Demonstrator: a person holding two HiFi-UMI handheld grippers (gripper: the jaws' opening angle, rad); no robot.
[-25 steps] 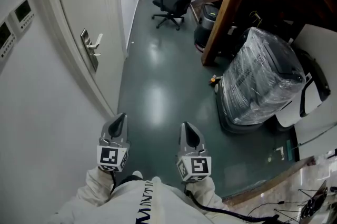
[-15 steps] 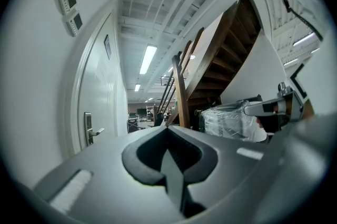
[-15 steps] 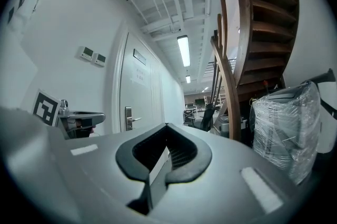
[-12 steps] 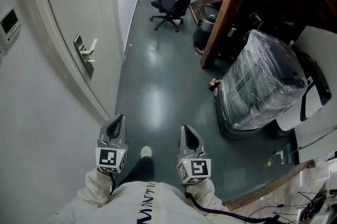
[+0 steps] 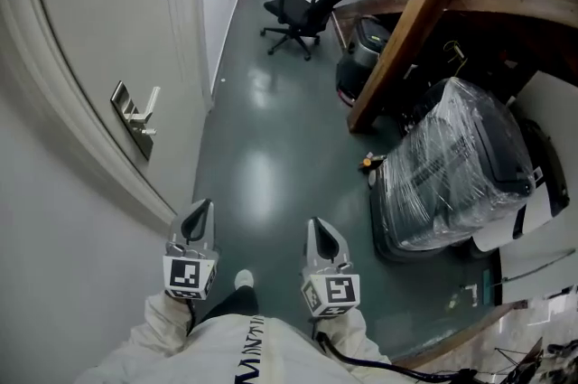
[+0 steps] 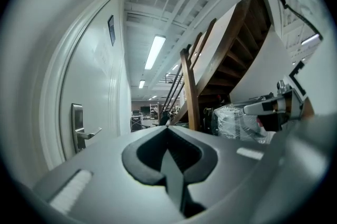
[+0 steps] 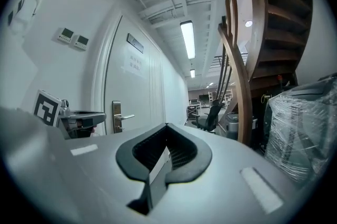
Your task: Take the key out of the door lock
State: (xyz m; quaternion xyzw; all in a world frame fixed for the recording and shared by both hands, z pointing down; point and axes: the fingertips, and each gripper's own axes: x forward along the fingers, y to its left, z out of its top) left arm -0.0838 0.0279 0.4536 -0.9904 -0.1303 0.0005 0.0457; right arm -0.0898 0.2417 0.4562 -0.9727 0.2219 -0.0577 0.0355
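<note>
The white door point(image 5: 99, 39) stands on the left, with a metal lock plate and lever handle point(image 5: 134, 120) ahead of both grippers. A small stub under the lever may be the key; it is too small to be sure. The same plate and handle point(image 6: 79, 128) show in the left gripper view and again point(image 7: 118, 116) in the right gripper view. My left gripper point(image 5: 200, 216) and right gripper point(image 5: 322, 234) are held side by side low in front of the person, well short of the handle. Both have their jaws together with nothing between them.
A black office chair point(image 5: 302, 10) stands down the corridor. A slanting wooden stair beam point(image 5: 406, 30), a plastic-wrapped machine point(image 5: 461, 165) and a dark floor machine point(image 5: 366, 43) crowd the right side. The grey-green floor point(image 5: 262, 147) runs ahead between them and the door wall.
The view has moved forward along the corridor, so the door handle sits lower and further left in the head view. A shoe tip shows between the grippers. Both grippers keep their pose.
</note>
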